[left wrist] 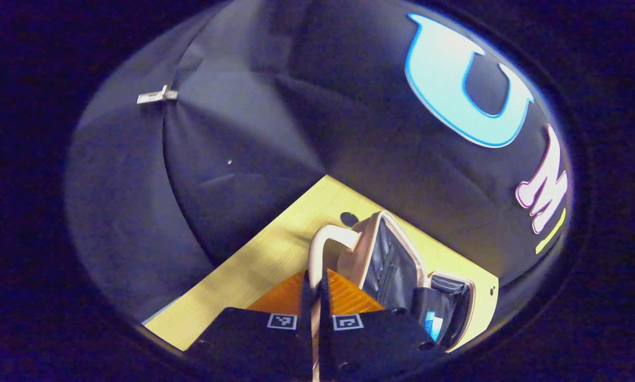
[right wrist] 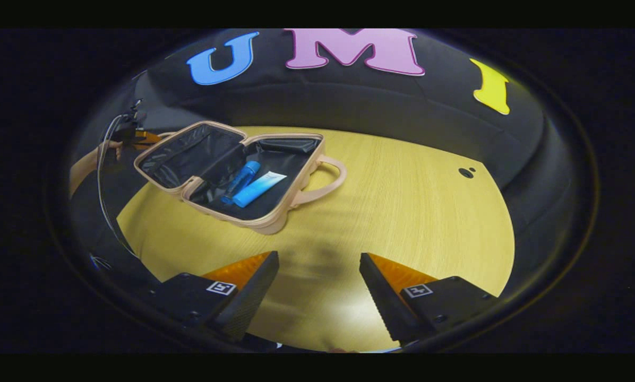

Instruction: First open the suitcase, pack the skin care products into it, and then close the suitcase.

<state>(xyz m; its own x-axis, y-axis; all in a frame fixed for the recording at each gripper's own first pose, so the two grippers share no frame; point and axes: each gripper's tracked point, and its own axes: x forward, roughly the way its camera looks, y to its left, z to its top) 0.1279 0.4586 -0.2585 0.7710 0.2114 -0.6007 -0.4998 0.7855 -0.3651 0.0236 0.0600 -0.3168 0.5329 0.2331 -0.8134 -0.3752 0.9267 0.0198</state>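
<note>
Suitcase (right wrist: 232, 175) lies open on the tabletop (right wrist: 402, 212), near its far left edge, both halves spread, dark lining up. Lid half (right wrist: 190, 154) tilts up at the left; base half holds a blue bottle (right wrist: 241, 181) and a blue tube (right wrist: 259, 189), side by side and touching or nearly so, lying flat near the middle of the base. Handle (right wrist: 328, 183) juts from the base's right side toward the tabletop centre. Left claw (left wrist: 313, 289): fingers drawn together on the suitcase handle (left wrist: 325, 241), which runs between them; lid rim (left wrist: 397, 233) stands just beyond. In the right gripper view the left claw (right wrist: 137, 137) sits at the lid's far left edge, held by a hand (right wrist: 92, 159). Right claw (right wrist: 318, 284): fingers spread wide, holding nothing, hovering over bare tabletop near the front edge, well apart from the suitcase. Centre and right of tabletop bare; a small dark hole (right wrist: 465, 172) near the far right edge.
</note>
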